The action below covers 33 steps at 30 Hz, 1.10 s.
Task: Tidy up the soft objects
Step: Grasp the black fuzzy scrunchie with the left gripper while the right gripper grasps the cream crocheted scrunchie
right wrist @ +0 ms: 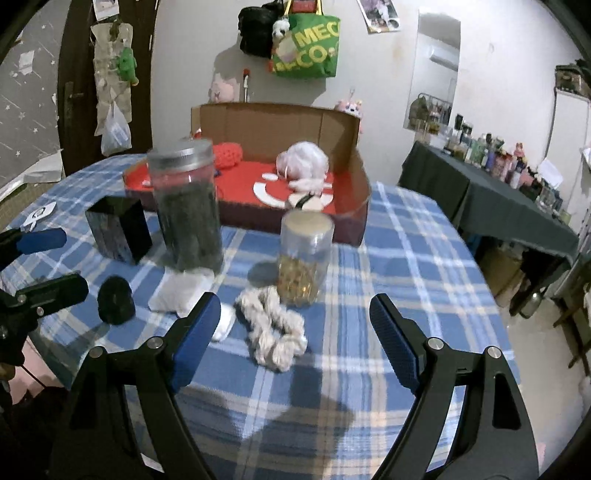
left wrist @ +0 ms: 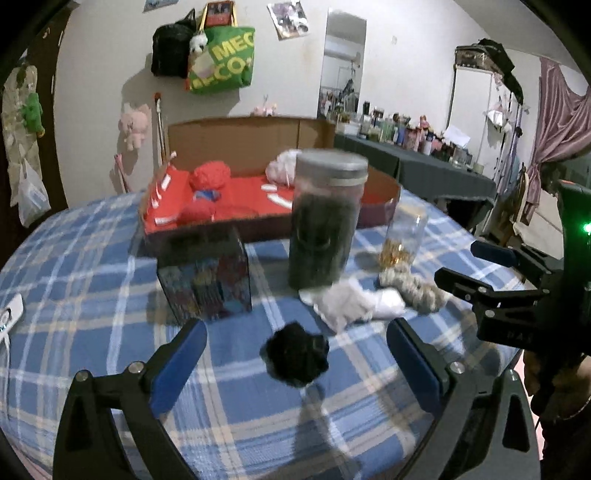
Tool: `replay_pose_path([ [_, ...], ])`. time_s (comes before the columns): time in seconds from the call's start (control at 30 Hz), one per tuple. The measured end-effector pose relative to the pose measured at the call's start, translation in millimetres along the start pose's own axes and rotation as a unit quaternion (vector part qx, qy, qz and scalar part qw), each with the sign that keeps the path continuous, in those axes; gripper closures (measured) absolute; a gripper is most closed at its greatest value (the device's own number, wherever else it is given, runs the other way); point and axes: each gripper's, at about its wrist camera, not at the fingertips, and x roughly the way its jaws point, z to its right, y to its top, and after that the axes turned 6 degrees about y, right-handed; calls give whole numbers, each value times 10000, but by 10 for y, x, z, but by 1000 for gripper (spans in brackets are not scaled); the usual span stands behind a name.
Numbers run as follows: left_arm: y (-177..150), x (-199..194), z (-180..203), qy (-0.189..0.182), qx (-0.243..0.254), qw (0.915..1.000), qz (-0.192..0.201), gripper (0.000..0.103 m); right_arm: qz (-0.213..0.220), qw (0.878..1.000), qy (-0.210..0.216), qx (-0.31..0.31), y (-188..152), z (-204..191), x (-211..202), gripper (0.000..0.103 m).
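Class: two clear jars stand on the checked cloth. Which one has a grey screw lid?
The taller jar with dark contents, beside the black box. The shorter jar holds golden bits and lacks that lid.

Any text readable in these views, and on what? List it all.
"MEC" over "CO", both cut off: green bag on the wall.
Posters, the patterned box, the bottles on the side table: too blurred or small to read.
Jars, carton: no print that I can make out.
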Motion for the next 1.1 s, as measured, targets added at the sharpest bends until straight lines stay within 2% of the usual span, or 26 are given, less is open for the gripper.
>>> replay_pose_path([
  [0.33,-132,261,-39,102,-123,9992,-369,4,-316,9988,180,316,-162,139,241,20],
  [0.6,-158,434,-69,125,-151,9979,-611,16,-407,9960,593,536,-183,232,379,20],
  [0.67,-159,454,-57,152,-126,9978,-636,26,-417,9947,738,584,-196,244,409,21],
  [0.7,-158,458,-51,188,-89,9979,-611,29,-421,9941,800,603,-202,246,420,24],
  [0.73,-154,457,-45,183,-69,9981,-592,38,-415,9935,857,625,-211,247,427,34],
  [0.77,-149,459,-38,136,-47,9982,-591,49,-427,9929,913,638,-220,249,439,52],
  [0.8,-140,461,-36,70,-31,9982,-598,54,-453,9921,967,656,-224,245,457,62],
  [0.83,-133,456,-27,-7,-7,9982,-599,68,-511,9903,1081,703,-239,251,483,71],
  [0.9,-113,436,-13,-160,18,9981,-588,69,-405,9876,1281,811,-256,266,456,74],
  [0.97,-82,416,1,-358,-1,9977,-581,72,-273,9894,1244,694,-247,224,390,74],
  [1.1,12,382,53,-513,56,9974,-506,72,-146,9868,1472,656,-179,142,296,74],
])
